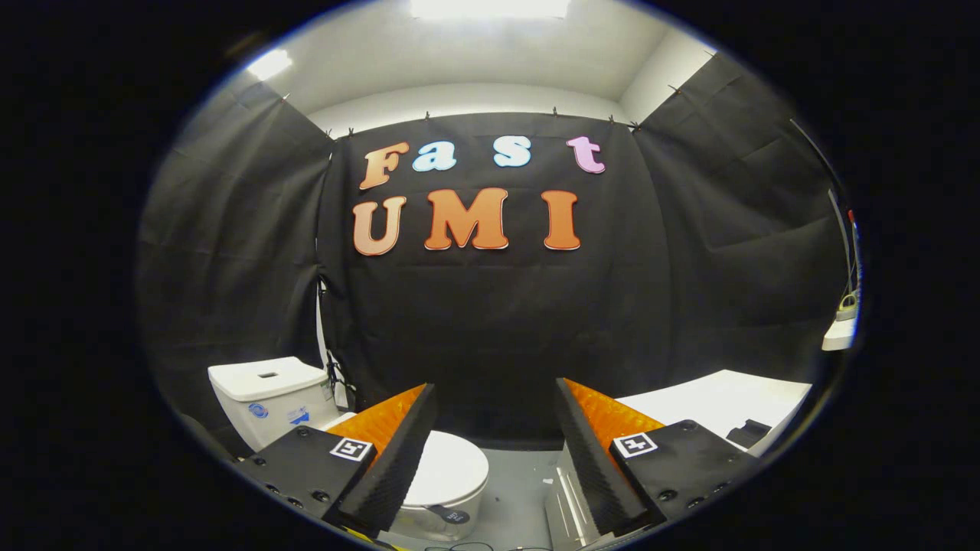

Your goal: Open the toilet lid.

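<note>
Porcelain toilet point(264, 398), glossy, its rounded lid point(452, 467) down flat, stood below and partly behind my left finger; my gripper point(496, 428) hung above, fingers wide apart, holding nothing.

This is a recording booth staged as a bathroom, not a real home. Black cloth point(490, 321) clipped along its top edge hangs as walls beyond the fingers. A white toilet point(452, 474) with its cistern point(264, 394) stands ahead-left, a white tabletop point(712, 402) ahead-right, under a ceiling light panel point(490, 8).
</note>
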A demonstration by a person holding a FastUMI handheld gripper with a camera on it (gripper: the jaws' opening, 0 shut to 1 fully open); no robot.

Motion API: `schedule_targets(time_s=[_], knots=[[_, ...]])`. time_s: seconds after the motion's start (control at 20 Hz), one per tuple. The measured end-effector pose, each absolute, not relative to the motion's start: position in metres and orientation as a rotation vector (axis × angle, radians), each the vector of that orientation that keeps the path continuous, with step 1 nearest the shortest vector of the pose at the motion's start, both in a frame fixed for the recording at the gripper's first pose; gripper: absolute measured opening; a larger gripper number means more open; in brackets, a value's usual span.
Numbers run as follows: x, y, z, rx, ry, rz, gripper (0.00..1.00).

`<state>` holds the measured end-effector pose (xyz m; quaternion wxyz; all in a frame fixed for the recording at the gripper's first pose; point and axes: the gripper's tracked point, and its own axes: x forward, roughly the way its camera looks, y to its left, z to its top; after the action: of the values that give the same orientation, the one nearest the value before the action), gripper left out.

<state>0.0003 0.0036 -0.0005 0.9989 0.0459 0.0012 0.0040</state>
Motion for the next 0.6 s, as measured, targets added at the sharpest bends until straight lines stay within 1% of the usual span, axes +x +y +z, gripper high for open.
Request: schedule_targets(time_s=[0.2,0.4,0.6], knots=[[-0.002,0.009,0.001,0.086,-0.002,0.033,0.98],[0.0,0.007,-0.004,0.058,0.024,0.013,0.98],[0.0,0.006,0.019,0.093,-0.024,-0.015,0.98]])
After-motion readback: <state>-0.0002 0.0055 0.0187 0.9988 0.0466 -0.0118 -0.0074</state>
